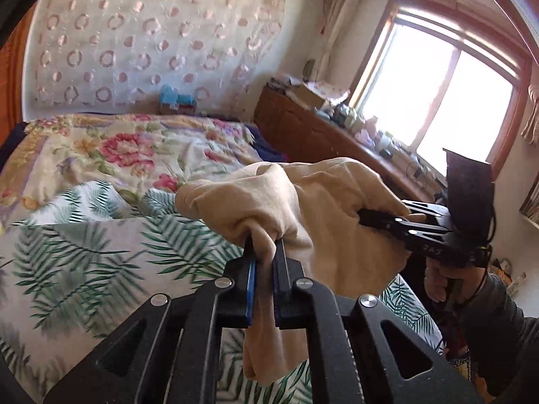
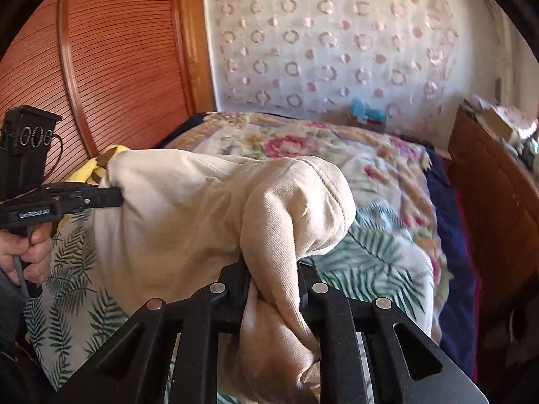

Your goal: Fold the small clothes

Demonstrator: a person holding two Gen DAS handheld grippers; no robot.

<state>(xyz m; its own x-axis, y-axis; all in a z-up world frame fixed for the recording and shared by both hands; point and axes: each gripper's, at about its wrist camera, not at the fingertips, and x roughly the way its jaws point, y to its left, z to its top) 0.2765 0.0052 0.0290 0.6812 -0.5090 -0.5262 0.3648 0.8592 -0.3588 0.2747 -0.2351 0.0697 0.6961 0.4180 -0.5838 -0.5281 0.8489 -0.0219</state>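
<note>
A small beige cloth garment [image 1: 303, 198] hangs in the air above the bed, stretched between both grippers. My left gripper [image 1: 264, 245] is shut on one bunched edge of it. My right gripper [image 2: 271, 269] is shut on the other bunched edge [image 2: 289, 202]. In the left wrist view the right gripper [image 1: 374, 217] bites the cloth from the right. In the right wrist view the left gripper [image 2: 116, 197] bites it from the left. The garment's lower part hangs down behind the fingers and is partly hidden.
Below lies a bed with a palm-leaf sheet [image 1: 87, 252] and a floral quilt [image 1: 128, 148]. A yellow item [image 2: 101, 165] lies at the bed's left. A wooden louvred door [image 2: 111, 54], a cluttered wooden dresser [image 1: 316, 124] and a window [image 1: 448, 101] surround the bed.
</note>
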